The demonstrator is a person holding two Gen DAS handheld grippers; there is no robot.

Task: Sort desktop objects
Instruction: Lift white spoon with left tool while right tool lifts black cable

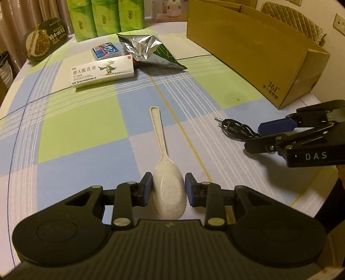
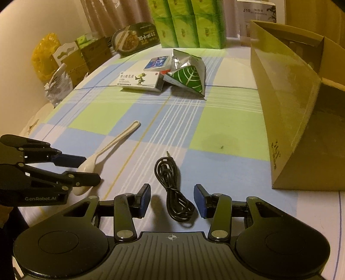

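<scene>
Speckled cream spoon point(image 1: 169, 189) and black cable point(image 2: 175, 193) on a blue-and-green checked tablecloth point(image 1: 86, 129) (white-striped), beside a tan box point(image 1: 258, 53).

L wrist cam: we look fwd/down along the left gripper point(image 1: 168, 187), close over the table point(image 1: 86, 129) | R wrist cam: same tilt, along the right gripper point(image 2: 171, 201), just as close | shared: spoon point(image 1: 166, 172), cable point(image 2: 172, 189), cardboard box point(image 1: 248, 49); each cam catches the other gripper.

The near end of the spoon point(image 1: 169, 189)'s bowl is hidden behind the left gripper point(image 1: 168, 188)'s body. The cardboard box point(image 2: 301, 120) runs off the right edge, its inside unseen. Print on the white carton point(image 1: 103, 72) is too small to read. The green packs point(image 1: 105, 17) at the far side are cut off at the top.
</scene>
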